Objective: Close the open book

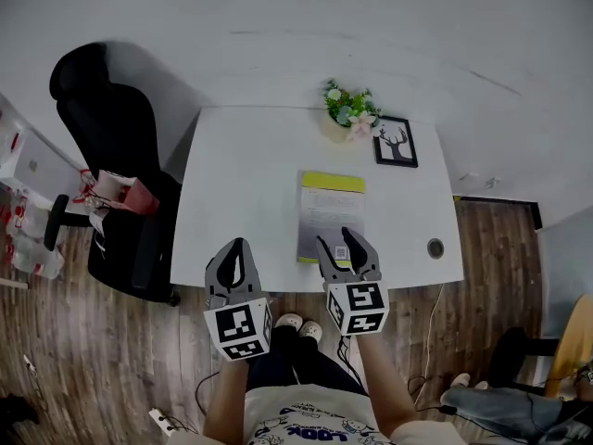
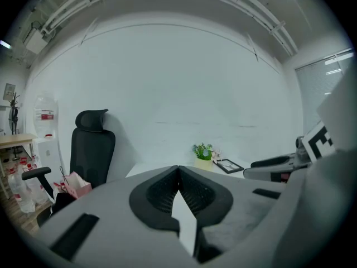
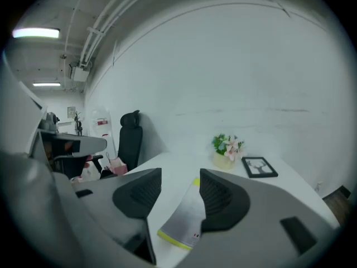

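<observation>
At the bottom of the head view, the person's shoes (image 1: 298,325) showed on the wooden floor (image 1: 111,360) just under the near edge of the white desk (image 1: 241,165). Both tools hung over that edge. The left tool (image 1: 237,246), lower centre-left, was clenched. In its own view the two ribbed pads met at the tips with nothing caught between them. The right tool (image 1: 335,239), lower centre-right, was released. Its jaws stood well apart, and only the desk and the thing beyond showed through the gap.

That thing was the book (image 1: 331,216), already closed and lying flat on the desk at centre-right. It was just beyond the right tool's tips and apart from them. Its cover was grey, with a yellow band along the far end and a thin yellow strip at the near end.

To the right of the book, near the desk's lower right corner, was a round grommet hole (image 1: 435,247).

Farther up, at the desk's far edge, a black picture frame (image 1: 396,143) with a deer print lay flat. Just beside it on the left stood a small pale pot (image 1: 335,128) holding green leaves with pink and white flowers (image 1: 351,106).

Off the desk at the left of the frame, a black chair (image 1: 116,137) carried a pink-red bag (image 1: 119,191). Its contents could not be made out.
</observation>
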The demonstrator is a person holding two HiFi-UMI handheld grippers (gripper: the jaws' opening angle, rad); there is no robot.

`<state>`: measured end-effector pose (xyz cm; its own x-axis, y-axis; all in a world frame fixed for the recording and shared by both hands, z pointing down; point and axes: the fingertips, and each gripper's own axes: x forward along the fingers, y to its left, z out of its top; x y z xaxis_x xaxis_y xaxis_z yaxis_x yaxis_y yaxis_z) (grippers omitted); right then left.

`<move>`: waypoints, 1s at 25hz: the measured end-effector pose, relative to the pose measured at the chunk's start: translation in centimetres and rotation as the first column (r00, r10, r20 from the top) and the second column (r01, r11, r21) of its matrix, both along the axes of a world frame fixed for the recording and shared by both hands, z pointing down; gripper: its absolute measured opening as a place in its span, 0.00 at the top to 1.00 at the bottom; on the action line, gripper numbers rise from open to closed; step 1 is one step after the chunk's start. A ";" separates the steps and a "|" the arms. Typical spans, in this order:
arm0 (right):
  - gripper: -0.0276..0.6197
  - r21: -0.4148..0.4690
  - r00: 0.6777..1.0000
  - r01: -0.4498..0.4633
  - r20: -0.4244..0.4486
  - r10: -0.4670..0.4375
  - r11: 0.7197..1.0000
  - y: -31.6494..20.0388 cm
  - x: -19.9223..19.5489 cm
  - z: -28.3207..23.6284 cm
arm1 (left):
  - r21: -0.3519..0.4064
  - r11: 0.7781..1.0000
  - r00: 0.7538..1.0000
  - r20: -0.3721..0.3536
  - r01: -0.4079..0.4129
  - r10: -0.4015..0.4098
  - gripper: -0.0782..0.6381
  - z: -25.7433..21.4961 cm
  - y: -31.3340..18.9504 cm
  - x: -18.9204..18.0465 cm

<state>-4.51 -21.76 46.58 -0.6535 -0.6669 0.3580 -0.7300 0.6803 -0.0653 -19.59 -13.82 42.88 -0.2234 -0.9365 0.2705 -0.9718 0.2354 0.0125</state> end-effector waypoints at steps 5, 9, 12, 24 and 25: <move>0.78 0.101 0.991 -0.104 0.098 0.094 0.989 -1.8 2.5 -5.9 | 0.073 0.997 0.999 0.027 -0.036 0.034 0.86 -3.6 -2.1 0.5; 0.85 0.166 0.978 -0.176 0.140 0.153 0.970 -2.7 4.7 -9.2 | 0.123 0.990 0.997 0.040 -0.072 0.067 0.86 -6.3 -3.5 1.3; 0.86 0.209 0.970 -0.214 0.160 0.183 0.954 -3.2 6.0 -11.3 | 0.152 0.984 0.995 0.046 -0.097 0.091 0.86 -8.1 -4.3 1.9; 0.88 0.269 0.942 -0.307 0.219 0.252 0.913 -4.0 8.7 -15.5 | 0.214 0.964 0.987 0.071 -0.156 0.144 0.86 -12.3 -5.6 3.3; 0.88 0.269 0.940 -0.313 0.224 0.257 0.911 -4.0 8.8 -15.7 | 0.217 0.963 0.987 0.073 -0.157 0.145 0.86 -12.5 -5.7 3.3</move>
<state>4.25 -25.78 30.84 -0.4543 -0.8908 0.0095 -0.8903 0.4536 -0.0416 -16.34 -19.48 30.39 -0.0835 -0.9955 0.0438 -0.9965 0.0832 -0.0072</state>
